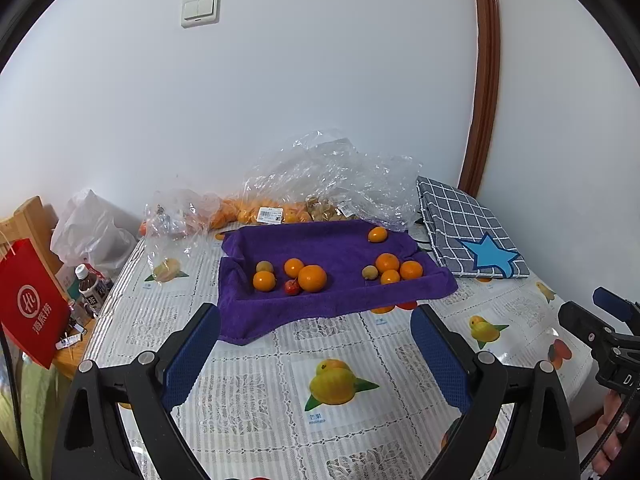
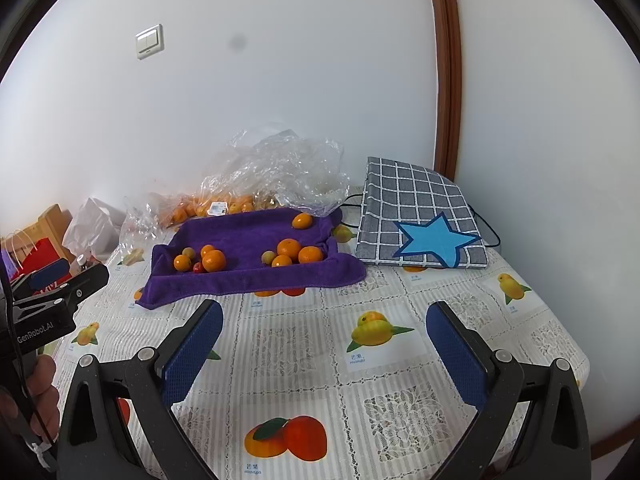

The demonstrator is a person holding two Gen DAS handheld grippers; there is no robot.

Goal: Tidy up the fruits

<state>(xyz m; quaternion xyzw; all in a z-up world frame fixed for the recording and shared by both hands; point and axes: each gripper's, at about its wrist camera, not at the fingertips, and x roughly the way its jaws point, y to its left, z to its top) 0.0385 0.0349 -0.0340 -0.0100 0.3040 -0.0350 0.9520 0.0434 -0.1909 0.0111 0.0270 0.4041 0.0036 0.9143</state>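
A purple towel (image 1: 340, 300) (image 2: 248, 276) lies on the table and holds several fruits. A left cluster has oranges (image 1: 312, 278) (image 2: 213, 261), a small red fruit (image 1: 292, 287) (image 2: 197, 267) and a pale yellow-green fruit (image 1: 264, 267). A right cluster of oranges (image 1: 387, 262) (image 2: 289, 249) has a pale fruit (image 1: 369, 272) (image 2: 268, 257) beside it. One orange (image 1: 377, 234) (image 2: 302, 221) sits alone at the back. My left gripper (image 1: 316, 324) is open and empty, just in front of the towel. My right gripper (image 2: 325, 322) is open and empty, nearer the table's front.
Clear plastic bags (image 1: 320, 172) (image 2: 280, 164) with more oranges lie against the wall. A grey checked bag with a blue star (image 1: 472, 236) (image 2: 420, 224) lies at the right. A small bag (image 1: 166, 268) holds a fruit. Bottles (image 1: 90, 288) and a red paper bag (image 1: 32, 308) stand left.
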